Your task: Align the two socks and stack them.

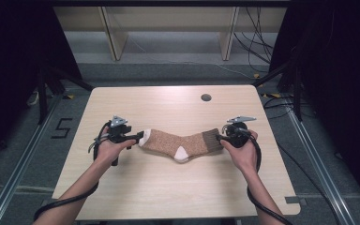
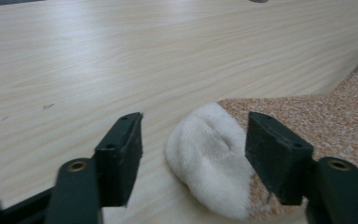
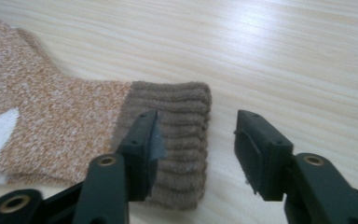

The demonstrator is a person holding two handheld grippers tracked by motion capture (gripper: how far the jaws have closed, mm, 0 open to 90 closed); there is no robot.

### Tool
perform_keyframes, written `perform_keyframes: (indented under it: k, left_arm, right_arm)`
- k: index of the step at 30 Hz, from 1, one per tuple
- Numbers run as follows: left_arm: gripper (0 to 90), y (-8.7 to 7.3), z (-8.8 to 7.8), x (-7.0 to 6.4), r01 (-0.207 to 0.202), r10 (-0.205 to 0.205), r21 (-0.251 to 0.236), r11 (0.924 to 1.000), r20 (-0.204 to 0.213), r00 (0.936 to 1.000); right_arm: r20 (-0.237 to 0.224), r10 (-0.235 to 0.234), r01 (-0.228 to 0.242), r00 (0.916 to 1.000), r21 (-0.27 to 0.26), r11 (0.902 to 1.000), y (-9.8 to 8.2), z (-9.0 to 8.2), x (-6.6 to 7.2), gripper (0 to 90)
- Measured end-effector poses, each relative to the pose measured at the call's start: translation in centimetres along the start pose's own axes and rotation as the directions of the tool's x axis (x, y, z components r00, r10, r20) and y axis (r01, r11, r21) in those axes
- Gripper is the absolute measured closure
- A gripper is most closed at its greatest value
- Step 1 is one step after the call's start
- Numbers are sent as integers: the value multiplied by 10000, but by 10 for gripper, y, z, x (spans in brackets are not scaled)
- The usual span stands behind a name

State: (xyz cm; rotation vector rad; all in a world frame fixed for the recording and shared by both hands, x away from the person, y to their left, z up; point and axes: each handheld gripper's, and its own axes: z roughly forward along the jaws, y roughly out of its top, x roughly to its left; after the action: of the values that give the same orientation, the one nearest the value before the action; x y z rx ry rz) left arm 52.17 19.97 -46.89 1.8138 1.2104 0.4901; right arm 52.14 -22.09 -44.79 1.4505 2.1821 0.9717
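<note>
Both forearms are coming in from the near edge, angling inward, each hand holding its tool low over the table (image 1: 122, 187) and pointing at opposite ends of the sock (image 1: 180, 142). Left gripper (image 2: 195, 154) is sitting with jaws wide, white toe lying between them, pads not pressing on it. Right gripper (image 3: 196, 151) is also spread wide, one jaw over the ribbed cuff, the other over bare wood, nothing clamped. Sock is lying flat mid-table, stretched left to right between the two tools: speckled orange-brown knit, white toe and heel patch, darker brown ribbed cuff.
</note>
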Motion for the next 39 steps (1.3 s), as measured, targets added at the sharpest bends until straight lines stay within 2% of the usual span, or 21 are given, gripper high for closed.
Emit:
perform_keyframes:
  k: [3,5,6,7,8,10,16,17,18,20,23,24,25,27,29,30,31,33,34,38,39]
  left_arm:
    - [297,-6,-10,0,28,-28,12,10000,31,10000]
    - [297,-11,-16,-1,228,-228,-52,9997,111,9997]
    - [296,-13,-17,-1,252,-252,-66,9997,101,9996]
    - [288,-15,-19,-1,284,-284,-70,9996,46,9996]
    - [276,-16,-20,-1,344,-344,-112,9993,17,9994]
    - [264,-19,-21,0,419,-420,-148,9990,-76,9991]
    - [247,-21,-20,1,571,-572,-130,9983,-100,9983]
    - [247,-21,-19,1,599,-601,-194,9980,-59,9982]
    - [247,-20,-19,2,548,-548,-108,9984,-55,9985]
    - [249,-19,-19,1,601,-601,-111,9981,-54,9982]
    - [254,-18,-18,2,649,-649,-143,9978,-1,9979]
    - [255,-19,-18,3,708,-708,-185,9973,2,9975]
    - [257,-19,-17,3,766,-765,-251,9967,22,9971]
    - [260,-20,-17,3,806,-805,-230,9965,44,9967]
    - [260,-20,-18,3,787,-787,-196,9967,30,9969]
    - [260,-20,-18,3,767,-767,-206,9968,13,9971]
    - [261,-20,-19,3,731,-731,-188,9971,1,9973]
    - [261,-20,-20,3,756,-756,-244,9968,21,9971]
    - [261,-20,-21,3,764,-763,-257,9967,21,9971]
    - [261,-19,-21,4,808,-809,-323,9962,-25,9967]
    - [262,-18,-20,5,836,-838,-263,9962,-59,9965]
  right_arm:
    - [-55,6,-6,10000,92,10000,-8,-3,0,417]
    - [-62,-76,77,10000,154,9999,-13,-4,-2,370]
    - [-18,64,-63,10000,240,9997,-14,-5,-1,361]
    - [99,29,-33,9999,317,9995,-15,-6,-1,361]
    - [38,255,-256,9997,321,9992,-16,-7,1,361]
    - [20,-10,10,10000,175,9998,-16,-7,0,361]
    - [-259,-93,94,9996,35,9999,-13,-8,4,363]
    - [-110,-246,247,9996,56,9997,-13,-8,4,364]
    - [-124,-55,56,9999,76,10000,-12,-9,5,363]
    - [-237,-100,100,9997,31,9999,-11,-8,4,363]
    - [19,13,-13,10000,-42,10000,-9,-8,4,364]
    - [-41,-480,478,9988,-243,9986,-8,-7,1,364]
    - [2,-75,75,10000,-120,9999,-7,-10,3,364]
    - [-78,88,-89,9999,-90,9999,-7,-9,4,363]
    - [-35,-66,66,10000,14,10000,-6,-11,5,363]
    - [55,-83,83,10000,-49,10000,-6,-10,6,362]
    - [15,-356,356,9994,-82,9993,-5,-10,4,355]
    - [211,-408,415,9989,-322,9986,-5,-7,5,378]
    - [183,-402,404,9990,-81,9992,-5,-8,6,379]
    - [548,-1123,1134,9922,-185,9934,-5,-6,6,377]
    - [507,-804,812,9955,-150,9966,-4,-7,8,373]
